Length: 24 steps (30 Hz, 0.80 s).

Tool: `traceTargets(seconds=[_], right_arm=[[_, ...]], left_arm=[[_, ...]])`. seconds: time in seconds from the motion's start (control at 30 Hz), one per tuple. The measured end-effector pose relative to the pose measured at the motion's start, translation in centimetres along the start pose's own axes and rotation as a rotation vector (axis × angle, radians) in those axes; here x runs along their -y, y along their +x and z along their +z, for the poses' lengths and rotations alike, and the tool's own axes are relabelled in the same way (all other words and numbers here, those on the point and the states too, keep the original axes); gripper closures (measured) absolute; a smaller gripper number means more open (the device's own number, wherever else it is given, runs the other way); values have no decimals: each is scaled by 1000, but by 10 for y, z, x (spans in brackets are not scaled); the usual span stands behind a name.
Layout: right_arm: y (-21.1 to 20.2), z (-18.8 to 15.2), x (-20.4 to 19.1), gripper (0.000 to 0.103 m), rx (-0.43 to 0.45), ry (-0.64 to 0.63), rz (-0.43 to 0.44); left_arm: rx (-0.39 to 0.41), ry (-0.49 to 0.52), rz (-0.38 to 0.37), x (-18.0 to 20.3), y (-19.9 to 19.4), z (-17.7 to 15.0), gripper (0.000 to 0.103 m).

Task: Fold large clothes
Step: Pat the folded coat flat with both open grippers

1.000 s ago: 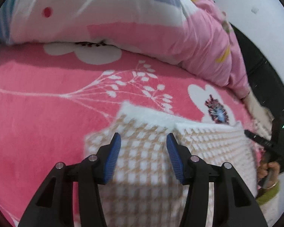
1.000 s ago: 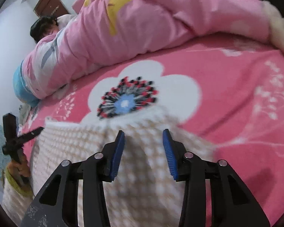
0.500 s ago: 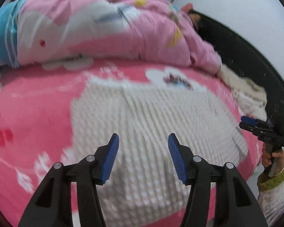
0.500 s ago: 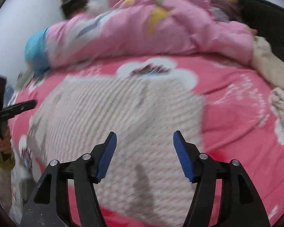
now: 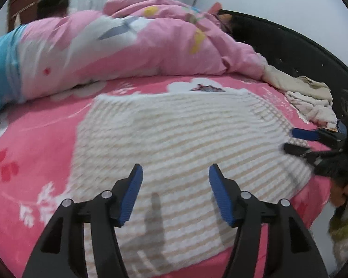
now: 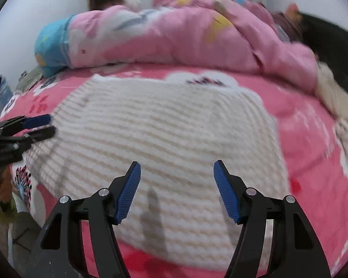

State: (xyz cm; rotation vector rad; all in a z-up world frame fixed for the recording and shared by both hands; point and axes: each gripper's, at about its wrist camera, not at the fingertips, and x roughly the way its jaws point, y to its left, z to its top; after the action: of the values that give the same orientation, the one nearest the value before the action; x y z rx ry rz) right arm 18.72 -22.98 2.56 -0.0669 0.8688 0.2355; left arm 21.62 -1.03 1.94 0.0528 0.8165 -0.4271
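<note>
A cream and tan checked knit garment lies folded flat on the pink flowered bed; it also shows in the right wrist view. My left gripper is open and empty, held above the garment's near edge. My right gripper is open and empty, also above the near part of the garment. In the left wrist view the right gripper hovers at the garment's right edge. In the right wrist view the left gripper hovers at the garment's left edge.
A bulky pink quilt lies across the far side of the bed, with a person's dark hair behind it. Crumpled cream clothes lie at the right by a black headboard. The pink bedsheet surrounds the garment.
Both grippers have pulled back and risen from the garment's far edge and opened wider. The whole folded garment is now in view, lying flat.
</note>
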Motion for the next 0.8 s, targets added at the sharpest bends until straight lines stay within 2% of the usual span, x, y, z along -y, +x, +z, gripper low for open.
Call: traceTargets(seconds=[0.07, 0.1, 0.13, 0.17, 0.27, 0.37, 0.43, 0.5, 0.53, 0.6, 0.67, 0.77, 0.8], right_arm=[[28, 3, -10, 39, -11, -8, -12], [48, -1, -11, 33, -45, -11, -30], [67, -7, -5, 33, -80, 14, -12], [68, -8, 3, 33, -80, 33, 9], [41, -9, 10, 33, -73, 58, 11], [-5, -24, 15, 32, -17, 55, -1], [-20, -36, 13, 29, 9, 32, -29], [-15, -57, 14, 27, -16, 29, -89], [3, -70, 19, 24, -63, 47, -88], [21, -82, 29, 24, -88, 99, -83], [8, -78, 26, 24, -79, 117, -100], [-28, -79, 21, 22, -28, 118, -84], [-37, -80, 20, 20, -15, 118, -85]], left_arm=[[-49, 0, 22, 13, 26, 1, 44], [-98, -3, 64, 14, 46, -5, 44], [-119, -5, 79, 13, 55, -9, 44], [-111, -13, 71, 10, 61, -17, 44], [-75, -3, 65, 13, 39, -21, 44], [-49, 20, 62, 19, 5, -27, 44], [-25, 44, 63, 24, -12, -36, 36], [-36, 40, 96, 26, -13, -51, 30], [-79, 25, 123, 23, -3, -60, 30], [-145, -41, 164, 11, 15, -77, 30], [-87, -97, 153, 7, -2, -81, 30], [-42, -91, 145, 18, -31, -81, 29], [-23, -84, 148, 22, -39, -82, 26]])
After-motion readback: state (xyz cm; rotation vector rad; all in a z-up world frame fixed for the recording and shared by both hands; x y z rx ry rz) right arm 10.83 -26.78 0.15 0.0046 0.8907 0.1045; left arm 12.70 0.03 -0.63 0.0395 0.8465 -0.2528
